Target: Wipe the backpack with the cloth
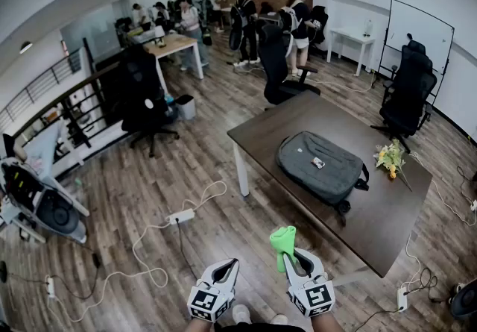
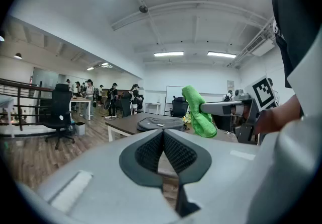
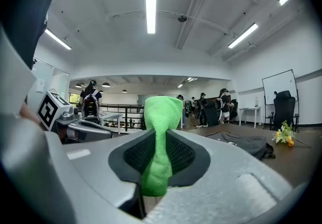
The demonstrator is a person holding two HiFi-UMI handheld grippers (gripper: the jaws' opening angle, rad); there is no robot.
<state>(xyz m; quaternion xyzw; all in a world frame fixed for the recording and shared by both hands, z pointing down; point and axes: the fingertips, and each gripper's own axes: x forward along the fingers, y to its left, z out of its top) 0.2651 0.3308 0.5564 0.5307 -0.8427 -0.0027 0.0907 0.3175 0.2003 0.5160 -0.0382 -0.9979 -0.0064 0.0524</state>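
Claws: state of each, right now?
Left claw: shut, nothing in it.
Right claw: shut on the green cloth.

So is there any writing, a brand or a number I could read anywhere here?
No readable words or numbers anywhere.
Small tag on the backpack: too small to read.
Marker cubes near the person's hands: black-and-white square patterns, no letters.
Whiteboard: looks blank.
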